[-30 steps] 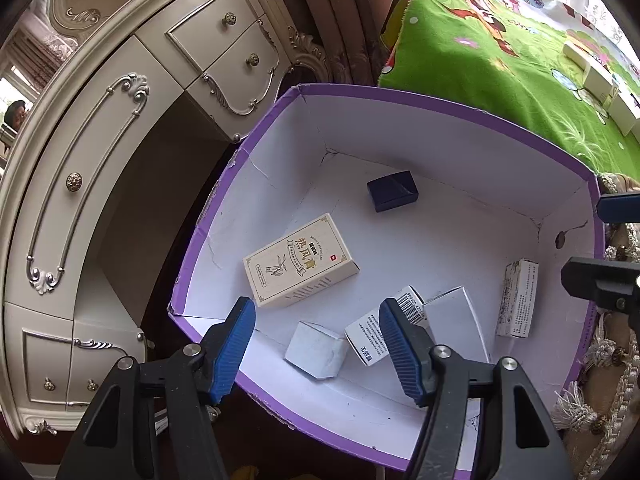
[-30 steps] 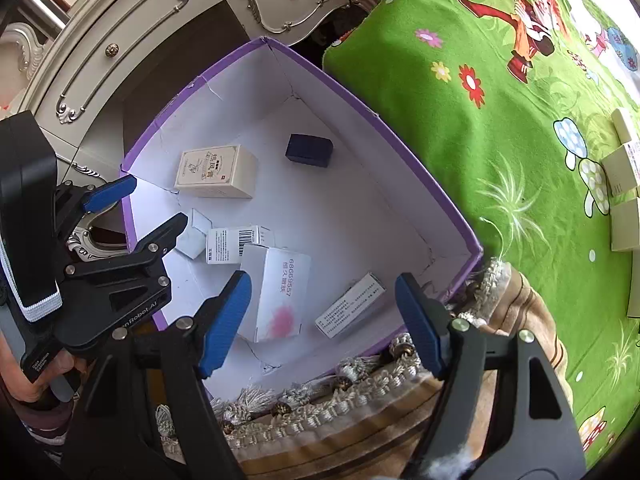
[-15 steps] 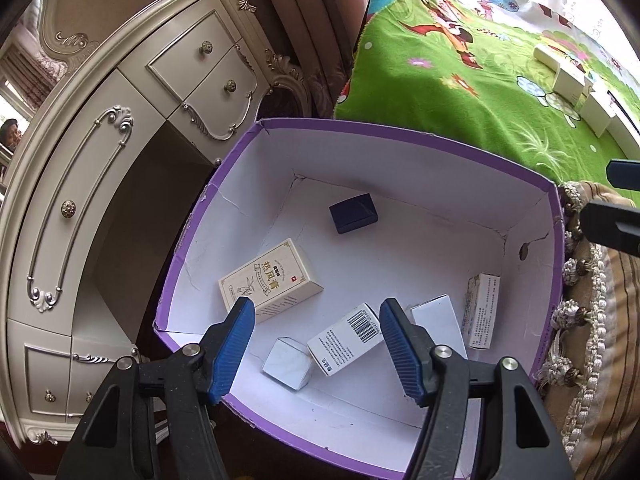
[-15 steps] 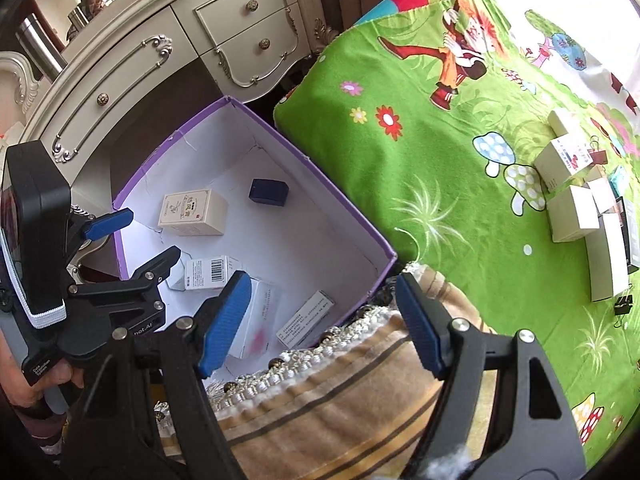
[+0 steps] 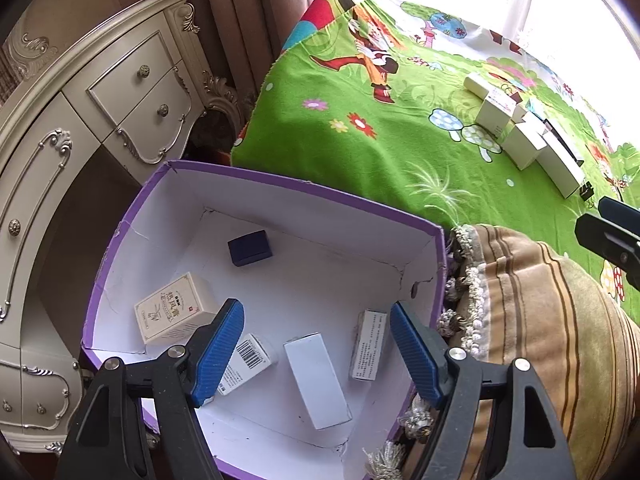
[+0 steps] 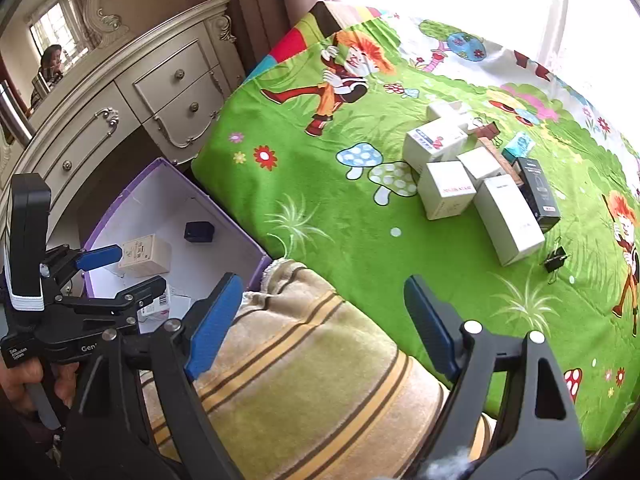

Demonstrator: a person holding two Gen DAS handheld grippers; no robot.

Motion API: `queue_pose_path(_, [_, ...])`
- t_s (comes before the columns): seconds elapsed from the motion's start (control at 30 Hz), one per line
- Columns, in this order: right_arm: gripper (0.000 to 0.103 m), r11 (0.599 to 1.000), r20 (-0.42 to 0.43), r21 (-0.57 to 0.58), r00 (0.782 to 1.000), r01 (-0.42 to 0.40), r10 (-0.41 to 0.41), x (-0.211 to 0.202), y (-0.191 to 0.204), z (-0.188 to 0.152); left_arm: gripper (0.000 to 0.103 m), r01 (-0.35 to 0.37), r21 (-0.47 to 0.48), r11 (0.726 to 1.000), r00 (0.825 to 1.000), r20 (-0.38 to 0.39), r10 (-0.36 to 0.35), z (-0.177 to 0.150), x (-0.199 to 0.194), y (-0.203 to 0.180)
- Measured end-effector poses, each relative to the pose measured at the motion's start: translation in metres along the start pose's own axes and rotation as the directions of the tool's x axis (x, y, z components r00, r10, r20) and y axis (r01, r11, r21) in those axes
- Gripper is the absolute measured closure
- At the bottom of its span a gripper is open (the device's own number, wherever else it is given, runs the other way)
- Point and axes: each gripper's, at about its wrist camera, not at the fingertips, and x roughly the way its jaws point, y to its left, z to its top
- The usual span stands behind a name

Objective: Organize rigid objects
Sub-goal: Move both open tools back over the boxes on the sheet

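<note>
A purple-rimmed white box (image 5: 304,190) sits on the floor beside the bed and holds several small cartons: a dark blue box (image 5: 250,247), a cream box (image 5: 174,312), a barcode carton (image 5: 248,360), a plain white carton (image 5: 318,380) and a printed carton (image 5: 368,344). My left gripper (image 5: 316,344) is open and empty above the box. My right gripper (image 6: 324,320) is open and empty over a striped cushion (image 6: 304,392). A cluster of white cartons (image 6: 452,188) and a black box (image 6: 538,188) lies on the green cartoon blanket (image 6: 320,200).
A cream ornate dresser (image 5: 80,120) stands left of the purple box (image 6: 168,200). A black binder clip (image 6: 556,258) lies by the cartons. The left gripper shows in the right wrist view (image 6: 120,272). The cartons show far right in the left wrist view (image 5: 524,144).
Both grippers have risen and swung right, away from the purple box toward the bed. The cartons on the blanket have come into view. Both stay open and empty.
</note>
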Motion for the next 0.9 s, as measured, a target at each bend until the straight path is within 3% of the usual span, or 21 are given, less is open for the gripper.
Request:
queue_pose_path(0.33, [0.012, 0.982, 0.049, 0.129, 0.988, 0.136, -0.144, -0.021, -0.061, -0.014, 0.027, 0.157, 0.005, 0.988, 0.987, 0.041, -0.158, 0.017, -0.011, -0.047])
queue_pose_path(0.47, [0.012, 0.968, 0.069, 0.160, 0.976, 0.194, -0.207, -0.030, -0.077, -0.018, 0.027, 0.195, 0.062, 0.979, 0.979, 0.046, -0.198, 0.021, -0.012, -0.067])
queue_pose_path(0.67, [0.012, 0.952, 0.090, 0.196, 0.962, 0.237, -0.258, -0.038, -0.095, -0.025, 0.027, 0.228, 0.110, 0.967, 0.971, 0.047, -0.234, 0.027, -0.015, -0.090])
queue_pose_path(0.9, [0.012, 0.929, 0.107, 0.293, 0.958, 0.226, -0.267, -0.041, -0.129, -0.035, 0.027, 0.274, 0.145, 0.951, 0.960, 0.019, -0.279, 0.041, -0.009, -0.124])
